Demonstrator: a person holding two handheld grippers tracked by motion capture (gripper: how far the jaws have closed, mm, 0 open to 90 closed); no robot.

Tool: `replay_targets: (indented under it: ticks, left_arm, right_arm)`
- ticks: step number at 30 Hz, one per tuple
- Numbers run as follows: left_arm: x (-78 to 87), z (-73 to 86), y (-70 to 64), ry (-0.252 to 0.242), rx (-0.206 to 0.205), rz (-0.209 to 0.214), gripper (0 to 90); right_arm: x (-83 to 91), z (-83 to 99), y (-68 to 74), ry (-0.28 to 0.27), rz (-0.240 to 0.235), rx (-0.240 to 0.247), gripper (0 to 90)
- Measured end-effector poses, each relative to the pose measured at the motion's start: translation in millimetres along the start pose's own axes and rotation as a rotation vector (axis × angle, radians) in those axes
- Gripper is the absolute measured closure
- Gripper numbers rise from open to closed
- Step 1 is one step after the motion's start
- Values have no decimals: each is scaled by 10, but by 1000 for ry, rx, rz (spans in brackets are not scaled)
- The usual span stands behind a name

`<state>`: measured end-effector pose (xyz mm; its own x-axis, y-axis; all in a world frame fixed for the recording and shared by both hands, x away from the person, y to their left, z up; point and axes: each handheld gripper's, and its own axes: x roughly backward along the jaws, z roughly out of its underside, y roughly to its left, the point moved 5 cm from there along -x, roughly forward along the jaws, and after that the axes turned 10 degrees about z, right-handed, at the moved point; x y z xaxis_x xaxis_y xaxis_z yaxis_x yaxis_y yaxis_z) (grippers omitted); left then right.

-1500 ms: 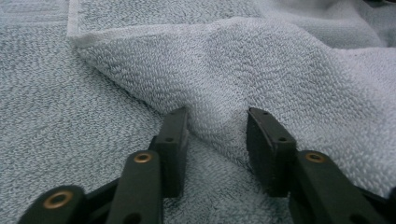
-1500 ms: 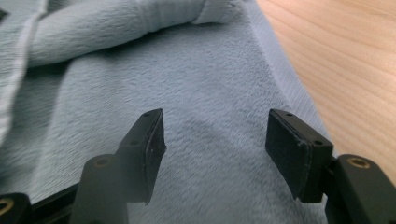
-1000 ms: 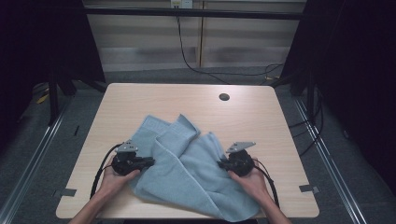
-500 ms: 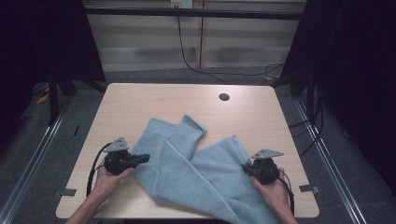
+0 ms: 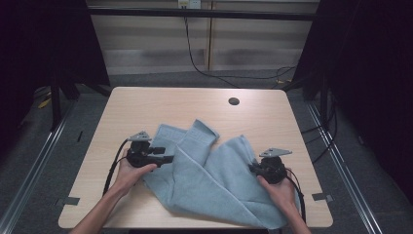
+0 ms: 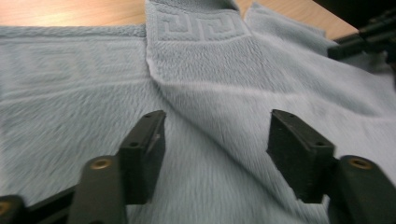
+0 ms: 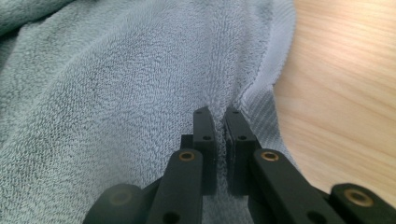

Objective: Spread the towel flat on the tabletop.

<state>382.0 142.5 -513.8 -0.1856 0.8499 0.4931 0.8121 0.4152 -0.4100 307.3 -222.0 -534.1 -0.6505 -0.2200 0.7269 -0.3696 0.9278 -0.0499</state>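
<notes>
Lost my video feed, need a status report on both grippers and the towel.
Left gripper open over the light blue towel. Right gripper shut on the towel's edge. Towel rumpled, one fold lying across it. Table has nothing in the way.

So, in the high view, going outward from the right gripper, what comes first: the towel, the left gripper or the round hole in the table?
1. Towel: at the right gripper itself.
2. Left gripper: across the towel, table's left.
3. Hole: far edge of the table.

one blue towel [image 5: 214, 175], two claws, left claw [image 5: 168, 159], right claw [image 5: 252, 168], one table [image 5: 146, 107]
</notes>
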Motion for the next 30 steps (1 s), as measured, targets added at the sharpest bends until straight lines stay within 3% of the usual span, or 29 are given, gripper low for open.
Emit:
replay_targets:
  ticks: [1, 2, 3, 4, 6, 7, 8, 9, 10, 11, 12, 13, 15, 22, 24, 26, 27, 30]
  left_arm:
    - [-65, -7, 18, 4, 3, 0, 350]
    - [-193, 8, 34, 18, 20, 9, 293]
    - [-193, 8, 34, 18, 20, 9, 273]
    - [-281, 38, 22, 50, 22, 24, 244]
    - [-329, 53, -21, 77, -11, 9, 240]
    - [-344, 59, -61, 89, -35, 11, 287]
    - [-367, 73, -98, 111, -73, 1, 439]
    - [-367, 73, -98, 111, -73, 1, 624]
    - [-388, 89, -126, 134, -101, 7, 624]
    - [-383, 84, -139, 132, -111, -4, 704]
    - [-364, 67, -147, 115, -105, 1, 786]
    - [-280, 10, -146, 57, -97, 2, 834]
    - [-217, -22, -146, 34, -97, 4, 842]
    - [305, -259, -258, -169, -92, 31, 849]
    - [491, -310, -298, -228, -105, 21, 852]
    - [550, -324, -304, -250, -100, 21, 854]
    - [664, -358, -319, -282, -104, 15, 855]
    - [785, -400, -352, -323, -106, 23, 855]
  right_arm:
    - [0, 0, 0, 0, 0, 0, 851]
    - [-2, 0, 2, -4, -4, 4, 851]
    - [-2, 0, 2, -4, -4, 4, 851]
    - [-4, 2, -4, -6, -11, 0, 850]
    - [-4, 3, -4, -7, -10, 0, 849]
    - [-5, 3, -5, -6, -10, 3, 848]
    - [-4, 3, -2, -5, -10, -1, 849]
    - [-5, 2, -3, -4, -12, -2, 849]
    - [-5, 2, -3, -4, -12, -2, 849]
    - [-3, 3, -4, -1, -13, -1, 849]
    - [-3, 0, -6, -3, -13, -2, 848]
    - [8, -9, -17, -5, -10, -6, 849]
    - [16, -19, -33, -12, -9, -11, 849]
    - [77, -203, -243, -73, 30, -67, 849]
    - [61, -272, -301, -82, 51, -66, 850]
    - [53, -310, -341, -86, 62, -78, 850]
    - [36, -387, -449, -98, 88, -120, 850]
    - [-4, -487, -642, -114, 142, -165, 851]
